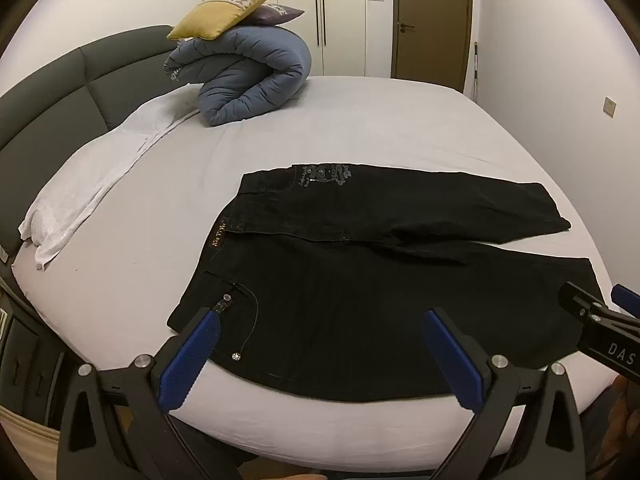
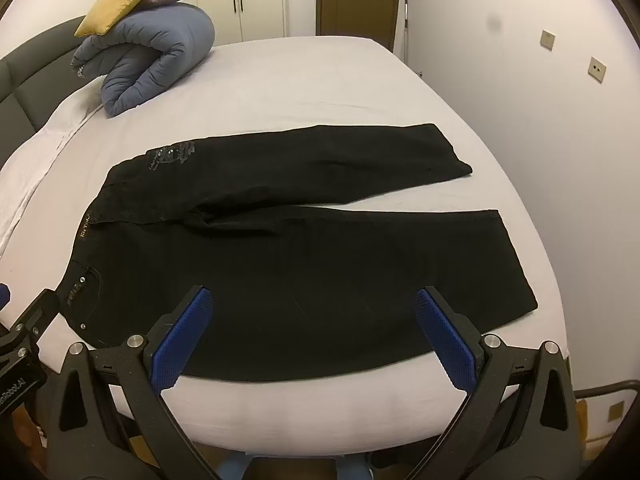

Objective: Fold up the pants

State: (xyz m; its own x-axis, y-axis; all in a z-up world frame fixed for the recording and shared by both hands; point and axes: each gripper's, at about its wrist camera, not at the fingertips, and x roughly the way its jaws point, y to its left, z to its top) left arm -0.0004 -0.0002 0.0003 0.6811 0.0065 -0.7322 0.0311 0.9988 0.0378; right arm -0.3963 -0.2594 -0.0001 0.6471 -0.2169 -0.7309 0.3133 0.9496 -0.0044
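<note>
Black pants (image 1: 360, 280) lie spread flat on the white bed (image 1: 380, 128), waistband to the left, the two legs running right and slightly apart. They also show in the right wrist view (image 2: 312, 256). My left gripper (image 1: 320, 332) is open and empty, hovering above the near leg by the front pocket. My right gripper (image 2: 314, 312) is open and empty above the near leg's middle. The right gripper also shows at the right edge of the left wrist view (image 1: 600, 320). The left gripper's body shows at the left edge of the right wrist view (image 2: 24, 336).
A rolled blue duvet (image 1: 248, 76) with a yellow cushion (image 1: 228, 10) and a purple one sits at the bed's far left. A white pillow (image 1: 96, 184) lies by the grey headboard (image 1: 60, 92). The wall (image 2: 540, 120) runs close along the bed's right side.
</note>
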